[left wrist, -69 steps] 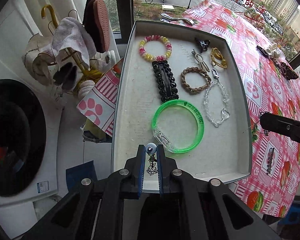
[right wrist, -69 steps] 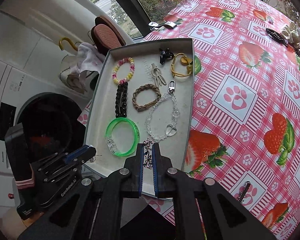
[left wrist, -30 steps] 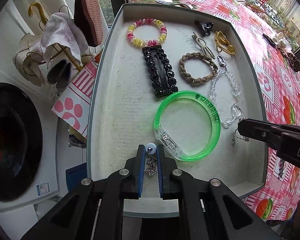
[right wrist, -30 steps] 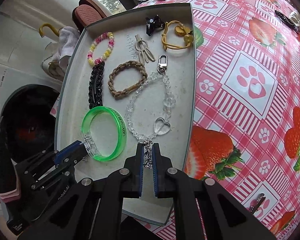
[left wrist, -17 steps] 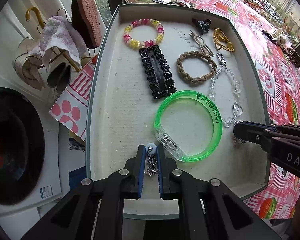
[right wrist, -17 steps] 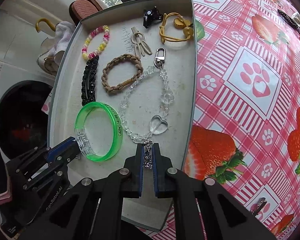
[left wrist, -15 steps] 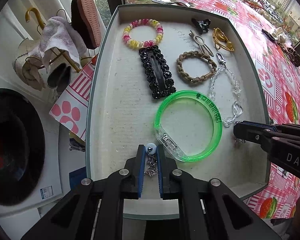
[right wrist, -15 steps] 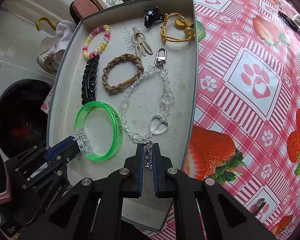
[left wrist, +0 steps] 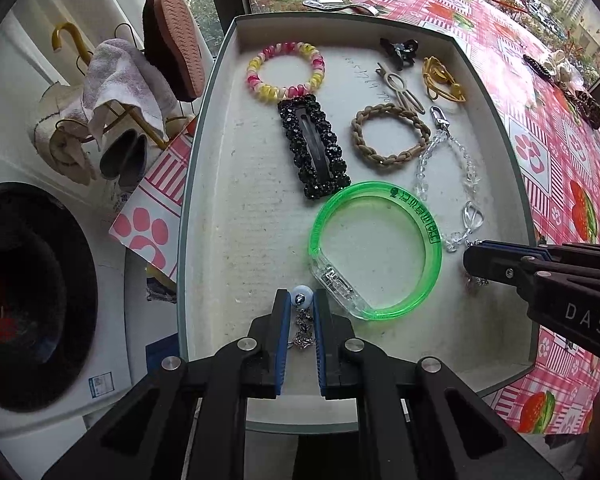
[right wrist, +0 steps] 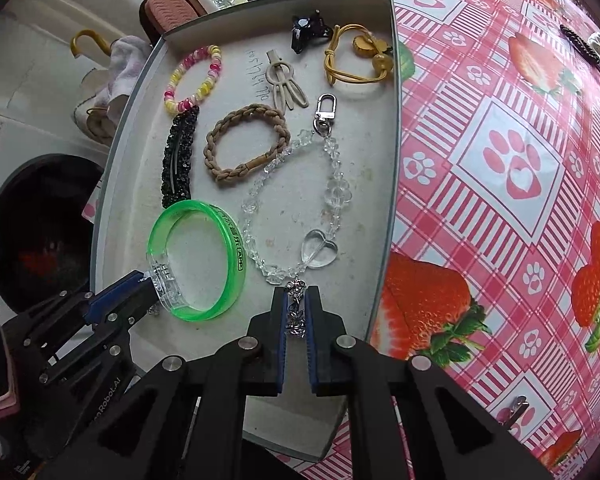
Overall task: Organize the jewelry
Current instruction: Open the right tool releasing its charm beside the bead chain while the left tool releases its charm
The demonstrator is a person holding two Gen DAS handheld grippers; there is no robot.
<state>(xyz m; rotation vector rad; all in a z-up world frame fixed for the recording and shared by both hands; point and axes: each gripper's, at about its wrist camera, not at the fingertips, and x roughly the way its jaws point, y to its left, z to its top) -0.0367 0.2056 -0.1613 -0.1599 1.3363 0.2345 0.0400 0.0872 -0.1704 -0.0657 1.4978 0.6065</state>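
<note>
The left tool [left wrist: 301,312] is clenched on a small silver charm [left wrist: 302,330] topped by a white bead [left wrist: 301,295], the fingers nearly closed around it; it is held over the near end of the tray [left wrist: 204,208], just beside the clear clasp of the green bangle [left wrist: 374,250]; the right tool [right wrist: 296,312] is likewise clenched, on a second silver charm [right wrist: 296,316], just beside the near end of the clear bead chain [right wrist: 296,196] and its heart bead; whether that charm touches the chain cannot be told. Inside the tray eight loose pieces are counted: one green bangle, one clear bead chain, one black sparkly hair clip [left wrist: 314,146] touching the bangle's far rim, one braided brown band [left wrist: 390,136], one pink-and-yellow bead bracelet [left wrist: 285,71], one beige hair clip [left wrist: 400,88], one small black claw clip [left wrist: 398,49], and one yellow hair tie [left wrist: 442,80]. The tray is seen on the bench [right wrist: 512,152], at the edge of its strawberry-print cloth.
</note>
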